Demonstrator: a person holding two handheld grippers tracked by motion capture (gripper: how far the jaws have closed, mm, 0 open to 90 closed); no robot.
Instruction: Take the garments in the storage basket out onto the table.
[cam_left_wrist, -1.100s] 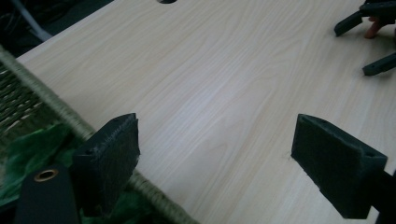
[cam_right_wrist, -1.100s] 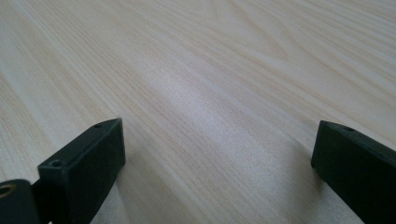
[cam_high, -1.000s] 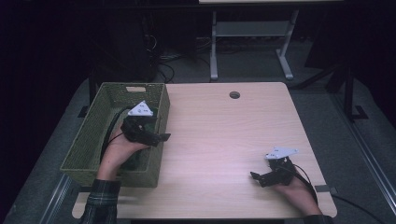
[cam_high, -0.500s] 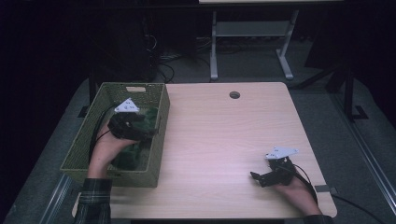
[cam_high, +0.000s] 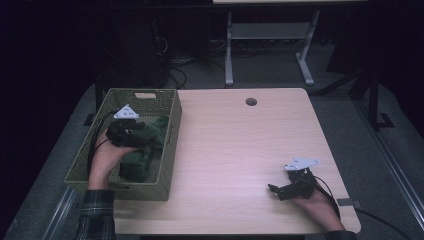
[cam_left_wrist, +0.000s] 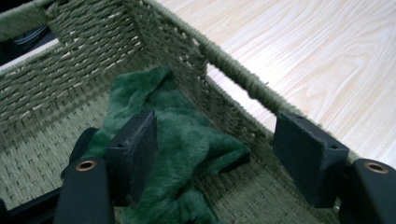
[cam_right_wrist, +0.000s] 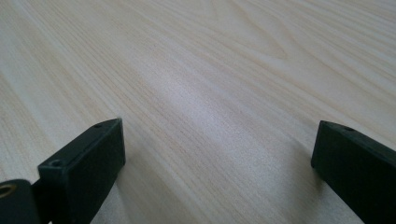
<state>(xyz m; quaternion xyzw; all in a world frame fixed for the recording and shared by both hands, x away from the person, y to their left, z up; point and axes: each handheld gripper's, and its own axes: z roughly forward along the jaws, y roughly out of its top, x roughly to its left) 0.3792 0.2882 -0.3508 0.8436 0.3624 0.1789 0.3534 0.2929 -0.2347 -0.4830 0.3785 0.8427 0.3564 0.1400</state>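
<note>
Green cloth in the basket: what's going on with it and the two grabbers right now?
Left gripper in basket, fingers just been closing round green cloth, not pinched yet. Right gripper open, idle on table. Nothing in the way.

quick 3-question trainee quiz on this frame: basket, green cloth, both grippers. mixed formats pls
1. True or false: the green cloth lies inside the woven basket.
2. Which gripper is over the basket? A) left gripper B) right gripper
3. Fill in: the right gripper's fingers stand apart over the bare wooden ____.

Key
1. True; the cloth sits crumpled against the basket wall.
2. A; one left finger rests on the cloth, with the jaws, which have just been closing, apart.
3. Table; nothing lies between the fingers.
</note>
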